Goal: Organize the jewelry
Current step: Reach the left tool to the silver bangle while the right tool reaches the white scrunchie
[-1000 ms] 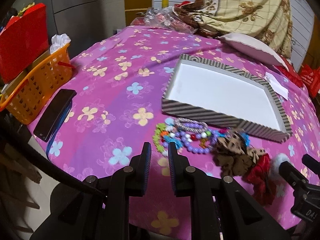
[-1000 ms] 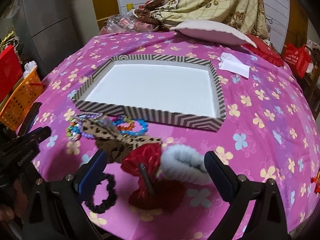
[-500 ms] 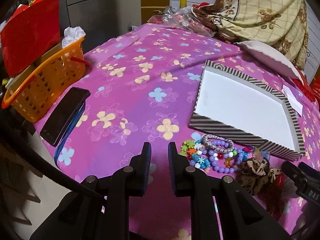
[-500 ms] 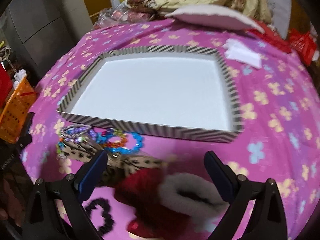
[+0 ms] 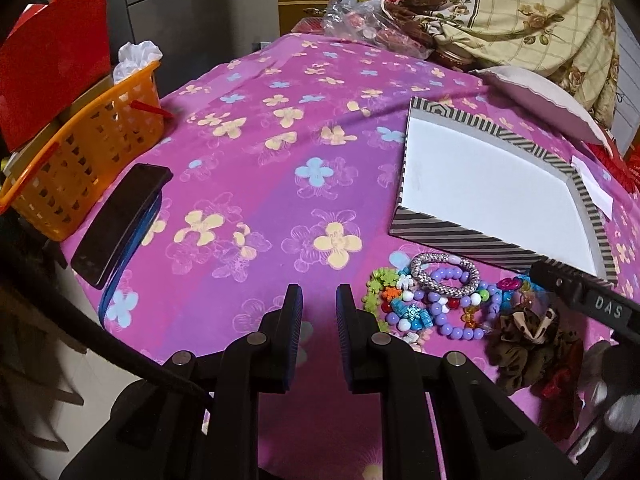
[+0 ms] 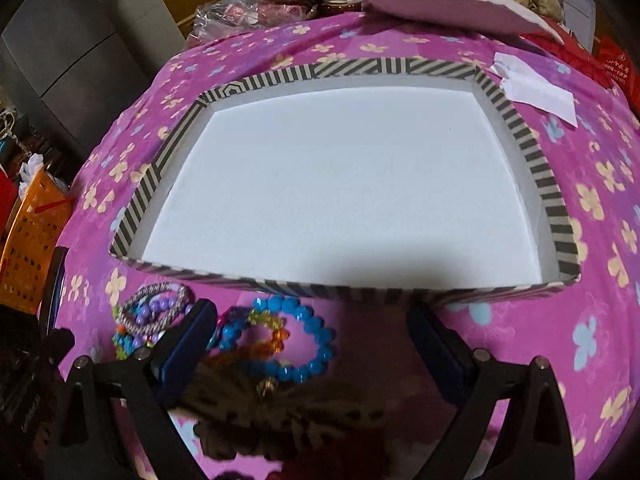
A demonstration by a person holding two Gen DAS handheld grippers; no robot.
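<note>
A striped box (image 5: 436, 234) (image 6: 556, 200) with a white floor lies empty on the pink flowered cloth. In front of it is a heap of bead bracelets (image 5: 444, 300) (image 6: 280, 340), with a silver woven bracelet (image 5: 444, 276) (image 6: 154, 300) on top and a leopard-print bow (image 5: 528, 340) (image 6: 280, 412) beside it. My left gripper (image 5: 318, 312) hovers left of the heap, jaws nearly together and empty. My right gripper (image 6: 312, 336) is wide open, low over the blue bead bracelet and the bow, and holds nothing; it also shows in the left wrist view (image 5: 580, 300).
An orange basket (image 5: 84, 160) and a dark phone case (image 5: 120, 220) sit at the cloth's left edge. A white pillow (image 6: 452, 4), a folded paper (image 6: 536, 88), a plastic bag and a blanket lie behind the box. A red hair tie (image 5: 560, 400) lies near the bow.
My right gripper has moved forward and down over the bracelets and bow, toward the box. My left gripper has swung left, away from the heap. Both jaws keep their spacing.
</note>
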